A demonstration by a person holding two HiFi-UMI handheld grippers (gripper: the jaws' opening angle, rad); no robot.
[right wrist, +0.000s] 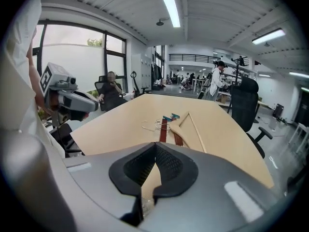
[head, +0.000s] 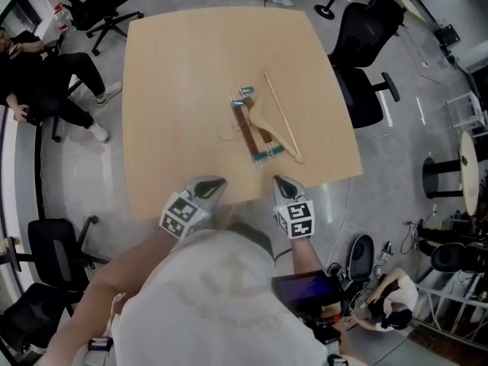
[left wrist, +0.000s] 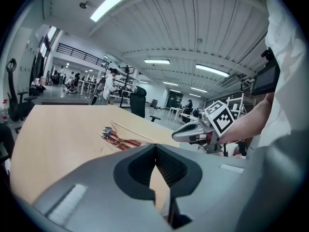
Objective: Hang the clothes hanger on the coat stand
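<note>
Table: big light-wood top (head: 168, 90), rounded corners, bare apart from the one item.

Clothes hanger (head: 263, 124): lying flat on the table, a bit right of centre and closer to the near edge than the far one. It has pale wooden shoulders and a thin rod running diagonally, plus a dark brown bar with teal clips (head: 245, 91) at its ends (could be two pieces overlapping, I honestly can't tell). A thin wire hook pokes out on its left side. Nothing is touching it.

Left gripper (head: 216, 181): hovering over the near edge of the table and aimed towards the hanger, but well short of it. In its own view the jaws meet at the tips (left wrist: 155, 146) with nothing pinched between them, so it's closed and empty. The hanger (left wrist: 120, 140) sits out ahead on the table.

Right gripper (head: 280, 180): just beside the left one at the same near edge, tilted down a bit. Its jaws are pressed together too (right wrist: 155, 145), empty, with the hanger (right wrist: 176, 127) straight in front.

Marker cubes: one on the back of each gripper, left (head: 183, 213) and right (head: 296, 219).

Background: a black office chair (head: 366, 44) at the table's right side, and a seated person (head: 38, 82) off to the left.
</note>
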